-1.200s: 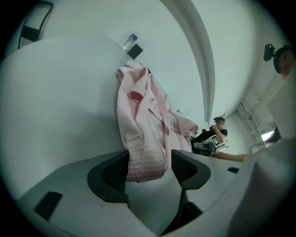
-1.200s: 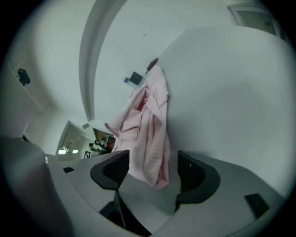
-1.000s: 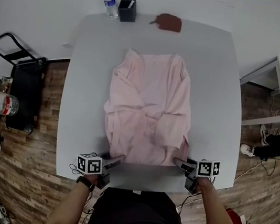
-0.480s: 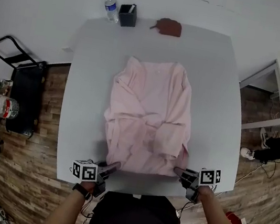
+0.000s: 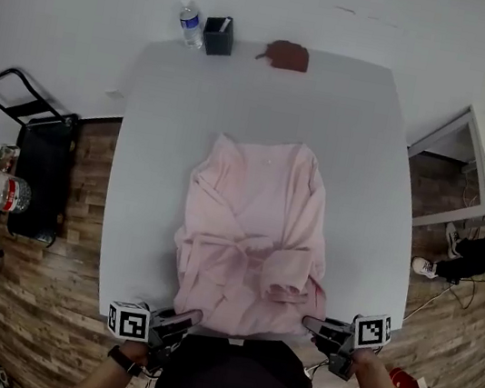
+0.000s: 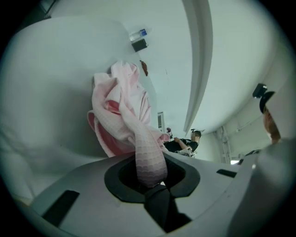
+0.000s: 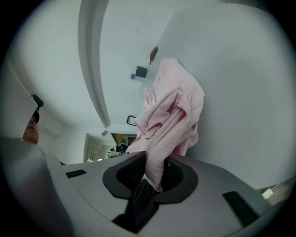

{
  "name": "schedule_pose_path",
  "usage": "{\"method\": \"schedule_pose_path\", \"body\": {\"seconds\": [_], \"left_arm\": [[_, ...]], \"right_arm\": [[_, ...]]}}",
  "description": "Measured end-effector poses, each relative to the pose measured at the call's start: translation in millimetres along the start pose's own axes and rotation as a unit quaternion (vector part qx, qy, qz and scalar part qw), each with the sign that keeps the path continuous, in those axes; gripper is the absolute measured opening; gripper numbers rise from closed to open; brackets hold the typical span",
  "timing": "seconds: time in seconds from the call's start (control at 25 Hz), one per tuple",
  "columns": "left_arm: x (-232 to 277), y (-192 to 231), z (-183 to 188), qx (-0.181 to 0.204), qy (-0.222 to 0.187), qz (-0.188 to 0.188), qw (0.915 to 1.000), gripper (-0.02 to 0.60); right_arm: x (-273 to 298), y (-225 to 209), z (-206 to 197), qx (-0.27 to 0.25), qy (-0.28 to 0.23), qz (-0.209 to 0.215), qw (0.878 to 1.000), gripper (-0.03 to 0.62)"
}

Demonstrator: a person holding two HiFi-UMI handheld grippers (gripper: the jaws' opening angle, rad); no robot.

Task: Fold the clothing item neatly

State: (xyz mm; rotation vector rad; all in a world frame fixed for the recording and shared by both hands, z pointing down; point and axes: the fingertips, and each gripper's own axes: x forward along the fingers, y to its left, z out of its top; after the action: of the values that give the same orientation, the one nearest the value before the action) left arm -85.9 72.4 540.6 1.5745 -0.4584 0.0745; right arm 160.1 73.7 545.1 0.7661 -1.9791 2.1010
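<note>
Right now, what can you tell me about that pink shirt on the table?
The pink shirt is pale, soft cloth with a fine checked weave. It lies rumpled on the grey table, with its sleeves folded in over the body. Its near edge reaches the table's front. The two near corners are pinched by the left gripper and right gripper, whose jaws have just closed on them.

A pale table (image 5: 358,162) bears a pink garment (image 5: 255,227), and well beyond the garment sit a water bottle (image 5: 189,26), black holder (image 5: 218,36) and brown item (image 5: 287,56).

Pink waffle-textured cloth shirt (image 5: 255,227), matt white table (image 5: 161,129), wood-plank floor (image 5: 78,239)
</note>
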Motion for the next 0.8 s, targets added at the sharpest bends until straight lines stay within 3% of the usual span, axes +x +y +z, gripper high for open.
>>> {"method": "schedule_pose_path", "body": {"seconds": [0.24, 0.52, 0.8], "left_arm": [[-18, -35, 47, -0.075, -0.034, -0.044, 0.9957, 0.077], [-5, -54, 129, -0.081, -0.082, -0.085, 0.9898, 0.078], [34, -49, 223, -0.122, -0.136, -0.089, 0.9791, 0.078]], "right_arm": [[-16, 41, 53, 0.023, -0.068, 0.032, 0.997, 0.08], [-15, 70, 135, 0.006, -0.124, 0.064, 0.99, 0.08], [3, 49, 220, 0.037, -0.144, 0.044, 0.988, 0.08]]}}
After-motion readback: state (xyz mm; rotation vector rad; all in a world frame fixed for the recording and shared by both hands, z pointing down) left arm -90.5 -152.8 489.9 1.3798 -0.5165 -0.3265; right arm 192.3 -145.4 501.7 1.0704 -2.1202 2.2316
